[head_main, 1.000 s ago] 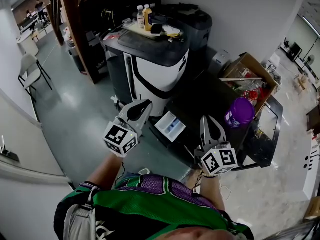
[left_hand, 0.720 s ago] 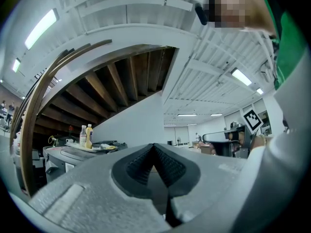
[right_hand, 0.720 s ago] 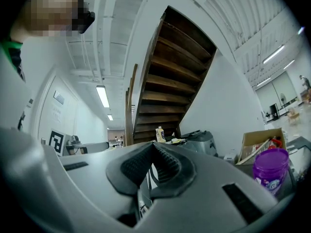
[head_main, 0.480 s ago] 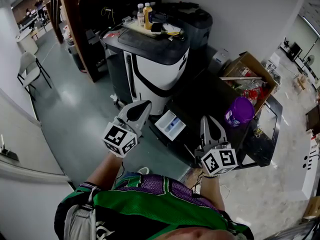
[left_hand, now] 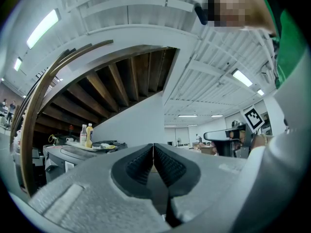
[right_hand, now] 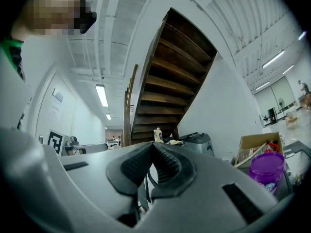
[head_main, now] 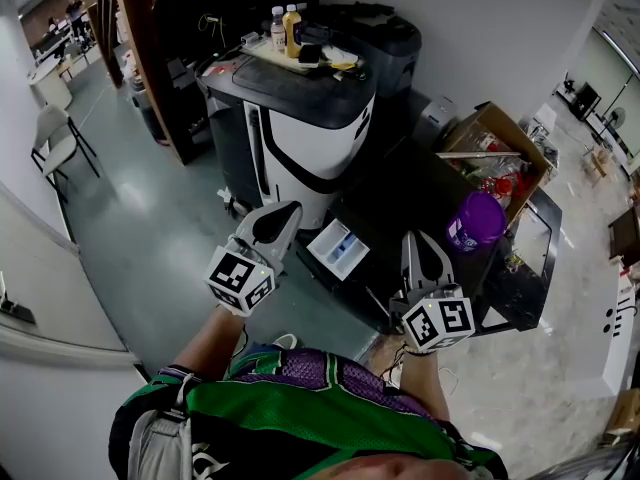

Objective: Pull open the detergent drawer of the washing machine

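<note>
Judging from the head view, the detergent drawer [head_main: 338, 250] already juts out of the dark washing machine [head_main: 410, 203], between the two tools. Left tool [head_main: 287, 211] and right tool [head_main: 414, 243] are both closed on nothing, clear of it; little seems left to do

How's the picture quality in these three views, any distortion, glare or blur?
Head view: strong fisheye bending, sharp, soft sheen on the floor. Left gripper view: dark round vignette, bright ceiling light. Right gripper view: same vignette, dark staircase against bright walls.
</note>
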Available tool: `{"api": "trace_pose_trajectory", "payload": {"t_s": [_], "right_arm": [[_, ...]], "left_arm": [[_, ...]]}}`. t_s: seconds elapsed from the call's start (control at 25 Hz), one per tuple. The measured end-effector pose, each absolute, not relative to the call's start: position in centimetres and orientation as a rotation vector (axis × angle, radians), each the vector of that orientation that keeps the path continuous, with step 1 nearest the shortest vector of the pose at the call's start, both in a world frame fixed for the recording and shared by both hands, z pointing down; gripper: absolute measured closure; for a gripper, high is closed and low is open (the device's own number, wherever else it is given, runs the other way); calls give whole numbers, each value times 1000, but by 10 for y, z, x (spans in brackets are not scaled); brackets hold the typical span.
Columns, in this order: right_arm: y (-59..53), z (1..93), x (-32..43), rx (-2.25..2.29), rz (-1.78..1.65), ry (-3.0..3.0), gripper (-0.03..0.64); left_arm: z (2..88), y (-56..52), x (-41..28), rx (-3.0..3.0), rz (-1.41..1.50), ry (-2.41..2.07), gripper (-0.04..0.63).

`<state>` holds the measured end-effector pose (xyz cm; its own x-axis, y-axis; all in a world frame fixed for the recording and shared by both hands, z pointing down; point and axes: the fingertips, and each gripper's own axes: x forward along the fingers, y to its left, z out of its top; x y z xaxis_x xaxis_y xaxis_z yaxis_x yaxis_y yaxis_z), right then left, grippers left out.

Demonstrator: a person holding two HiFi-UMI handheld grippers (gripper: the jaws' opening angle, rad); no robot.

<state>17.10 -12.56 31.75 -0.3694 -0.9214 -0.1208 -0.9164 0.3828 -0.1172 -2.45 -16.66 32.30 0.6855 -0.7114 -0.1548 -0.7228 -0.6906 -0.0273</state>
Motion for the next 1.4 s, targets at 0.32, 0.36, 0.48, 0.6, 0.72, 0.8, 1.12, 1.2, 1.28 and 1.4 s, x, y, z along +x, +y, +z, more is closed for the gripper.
{"api": "trace_pose_trajectory", "payload": {"t_s": [0.32,0.36,0.48,0.6,0.72,0.8,1.12,1.2,1.28,1.4], "right_arm": [[-125,319,169,-1672,-31,2472,615],[-125,320,169,-1676,-31,2474,615],[-125,321,166,-1683,-27,2488,617],[-124,321,165,-1684,-19,2494,617],[-124,320,164,-1683,-19,2492,617],[-124,319,164,-1680,-18,2490,616],[-123,318,161,-1677,-16,2491,617],[-123,318,160,-1676,-14,2494,616],[-122,318,159,-1674,-13,2495,617],[-121,319,157,-1667,-13,2497,616]], "left_arm": [[325,-167,-26,-2810,214,1197,576],[326,-168,-26,-2809,209,1198,577],[330,-167,-25,-2816,196,1202,575],[332,-166,-24,-2824,195,1200,577],[330,-165,-24,-2819,195,1196,577],[329,-166,-25,-2815,194,1194,577],[329,-164,-27,-2810,189,1193,577],[329,-164,-28,-2811,191,1195,577],[330,-163,-29,-2812,192,1197,576],[330,-163,-30,-2812,193,1196,576]]}}
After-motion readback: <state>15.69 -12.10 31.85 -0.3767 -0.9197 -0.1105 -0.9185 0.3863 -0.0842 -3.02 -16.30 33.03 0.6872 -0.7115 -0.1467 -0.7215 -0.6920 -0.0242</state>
